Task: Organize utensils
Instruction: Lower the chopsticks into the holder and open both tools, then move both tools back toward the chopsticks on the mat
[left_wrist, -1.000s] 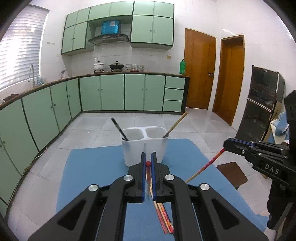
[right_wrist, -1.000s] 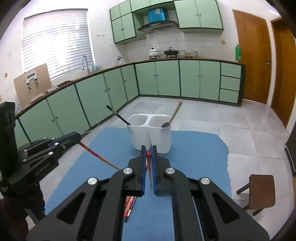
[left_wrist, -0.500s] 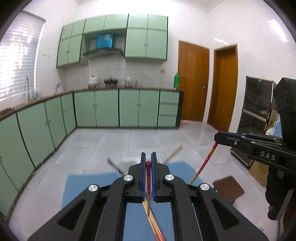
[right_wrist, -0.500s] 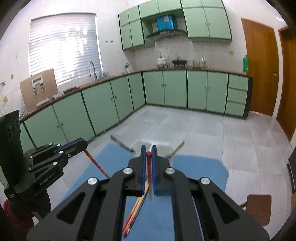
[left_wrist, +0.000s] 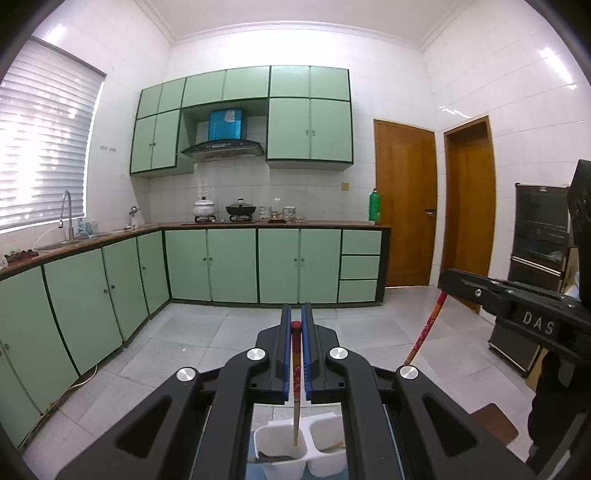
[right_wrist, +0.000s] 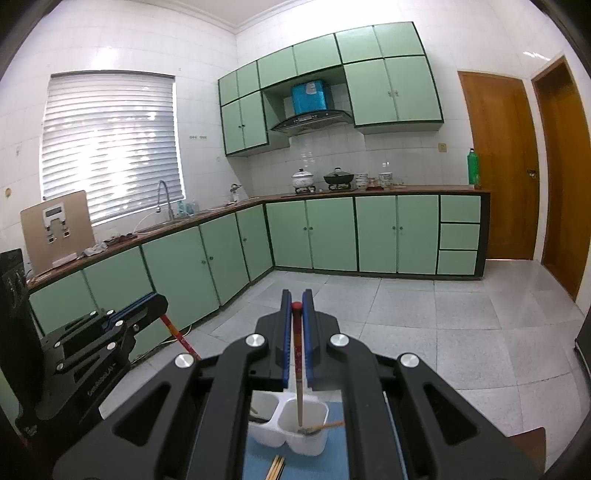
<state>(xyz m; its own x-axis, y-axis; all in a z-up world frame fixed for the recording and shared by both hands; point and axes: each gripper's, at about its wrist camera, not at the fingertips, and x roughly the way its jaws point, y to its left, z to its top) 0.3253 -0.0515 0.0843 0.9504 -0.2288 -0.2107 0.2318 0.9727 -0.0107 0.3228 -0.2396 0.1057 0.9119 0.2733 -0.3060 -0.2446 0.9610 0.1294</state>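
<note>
My left gripper (left_wrist: 296, 325) is shut on a red-topped chopstick (left_wrist: 295, 373) that hangs upright with its tip over the left cup of a white two-cup holder (left_wrist: 295, 454). My right gripper (right_wrist: 296, 306) is shut on another red-topped chopstick (right_wrist: 298, 369), upright with its tip in or just above the holder's right cup (right_wrist: 308, 428). The holder stands on a blue mat (right_wrist: 332, 461). Each cup holds a utensil. Each gripper shows in the other's view, the right (left_wrist: 517, 314) and the left (right_wrist: 92, 339).
More chopsticks (right_wrist: 275, 467) lie on the mat in front of the holder. A brown stool (left_wrist: 493, 424) stands to the right. Green kitchen cabinets (left_wrist: 258, 266) run along the back and left, wooden doors (left_wrist: 406, 206) at the right.
Both grippers have lifted with their chopsticks and moved over the holder. The chopsticks now hang upright above the cups, and the holder has dropped to the bottom of both views.
</note>
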